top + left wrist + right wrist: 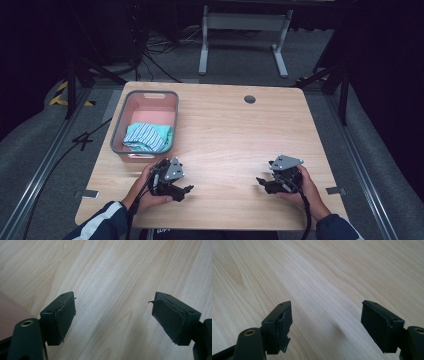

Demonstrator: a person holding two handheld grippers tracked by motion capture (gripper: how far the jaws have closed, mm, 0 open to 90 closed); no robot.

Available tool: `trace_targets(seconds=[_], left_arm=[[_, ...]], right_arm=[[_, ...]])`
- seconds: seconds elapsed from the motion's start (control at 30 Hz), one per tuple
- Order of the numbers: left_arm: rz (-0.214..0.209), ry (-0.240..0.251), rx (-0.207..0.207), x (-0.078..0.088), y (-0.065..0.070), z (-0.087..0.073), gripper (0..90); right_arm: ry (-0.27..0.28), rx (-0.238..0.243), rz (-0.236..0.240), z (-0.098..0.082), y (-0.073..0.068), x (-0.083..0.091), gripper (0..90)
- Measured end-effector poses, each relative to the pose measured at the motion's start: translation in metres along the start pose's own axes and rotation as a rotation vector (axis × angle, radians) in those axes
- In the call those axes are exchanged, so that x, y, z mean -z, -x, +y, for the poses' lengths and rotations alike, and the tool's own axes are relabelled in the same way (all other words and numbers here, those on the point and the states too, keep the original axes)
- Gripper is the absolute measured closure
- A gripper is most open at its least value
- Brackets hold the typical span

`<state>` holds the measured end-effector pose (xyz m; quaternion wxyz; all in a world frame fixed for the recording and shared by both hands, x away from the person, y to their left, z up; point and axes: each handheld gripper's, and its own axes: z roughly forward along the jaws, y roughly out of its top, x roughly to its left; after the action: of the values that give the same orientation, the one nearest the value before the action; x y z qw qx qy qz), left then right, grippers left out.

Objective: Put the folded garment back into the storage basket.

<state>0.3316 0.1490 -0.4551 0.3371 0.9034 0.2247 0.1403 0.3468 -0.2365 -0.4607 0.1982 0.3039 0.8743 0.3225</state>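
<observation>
A wooden table (225, 145) fills the middle of the high view. At about 10 o'clock on it stands a grey bin (120, 127) with a pink inside. A bunched cloth (147, 136), striped blue-white and teal, lies in the near half of the bin.

The left gripper (187, 190) sits at 7 o'clock on the table, held in the person's left hand (145, 192), just in front of the bin's near wall. The cloth is at about 11 o'clock from this gripper, near it but apart, with the bin wall between them. In the left gripper view its jaws stand wide apart over bare wood, with nothing between them; the pad edges look frayed. A pinkish patch shows at the left edge of that view.

The right gripper (261, 181) sits at 5 o'clock on the table, in the right hand (305, 187), pointing toward the left gripper. The cloth is well apart from it, at about 10 o'clock. In the right gripper view its jaws are also spread wide, empty, over bare wood.

Both forearms enter from 6 o'clock in dark sleeves; the left sleeve (102, 222) has a white stripe. A round hole (249, 99) sits at 12 o'clock near the table's far edge.
</observation>
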Motion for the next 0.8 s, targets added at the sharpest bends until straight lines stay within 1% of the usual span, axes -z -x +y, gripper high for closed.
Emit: trace_targets(seconds=[0.03,0.07,0.1,0.13,0.17,0.2,0.27,0.3,0.33,0.37,0.4,0.43,0.47,0.5,0.53,0.8], left_arm=[[-0.013,0.002,0.008,-0.001,0.0,-0.002,19.3],[-0.023,-0.004,0.006,-0.002,0.0,-0.003,19.1],[-0.026,-0.009,0.002,-0.004,0.001,-0.006,18.4],[-0.037,-0.009,0.01,-0.005,0.001,-0.007,18.1],[-0.051,-0.009,0.024,-0.007,0.001,-0.009,18.1],[-0.051,-0.015,0.029,-0.008,0.001,-0.011,18.2],[-0.074,-0.022,0.025,-0.01,0.002,-0.014,18.2],[-0.08,-0.031,0.026,-0.011,0.003,-0.015,17.7],[-0.08,-0.039,0.019,-0.013,0.003,-0.016,17.3],[-0.083,-0.039,0.034,-0.013,0.004,-0.017,16.4],[-0.092,-0.032,0.061,-0.015,0.004,-0.017,16.0],[-0.098,-0.027,0.072,-0.015,0.003,-0.018,16.0],[-0.1,-0.013,0.069,-0.016,0.003,-0.02,15.3],[-0.105,0.008,0.061,-0.016,0.003,-0.022,14.9],[-0.109,0.017,0.059,-0.016,0.003,-0.023,14.4],[-0.108,0.017,0.059,-0.016,0.003,-0.023,14.4]], right_arm=[[-0.001,-0.007,0.004,-0.005,0.0,0.001,25.2],[0.002,-0.011,0.006,-0.009,0.0,0.001,24.6],[-0.003,-0.03,0.012,-0.013,0.0,0.002,24.3],[-0.003,-0.046,0.015,-0.017,0.0,0.002,24.3],[-0.003,-0.051,0.013,-0.021,0.0,0.003,23.9],[0.0,-0.057,0.016,-0.024,0.0,0.003,23.7],[0.02,-0.102,0.038,-0.031,0.002,0.004,22.6],[0.025,-0.11,0.038,-0.033,0.003,0.004,21.7],[0.026,-0.118,0.033,-0.035,0.004,0.005,21.0],[0.032,-0.135,0.033,-0.037,0.005,0.005,20.0],[0.038,-0.144,0.037,-0.038,0.006,0.004,19.3],[0.048,-0.172,0.051,-0.041,0.008,0.003,18.1],[0.058,-0.174,0.052,-0.042,0.009,0.002,17.5],[0.057,-0.17,0.053,-0.042,0.009,0.002,17.4],[0.057,-0.168,0.055,-0.042,0.009,0.002,17.3],[0.054,-0.169,0.051,-0.042,0.009,0.002,16.4]])
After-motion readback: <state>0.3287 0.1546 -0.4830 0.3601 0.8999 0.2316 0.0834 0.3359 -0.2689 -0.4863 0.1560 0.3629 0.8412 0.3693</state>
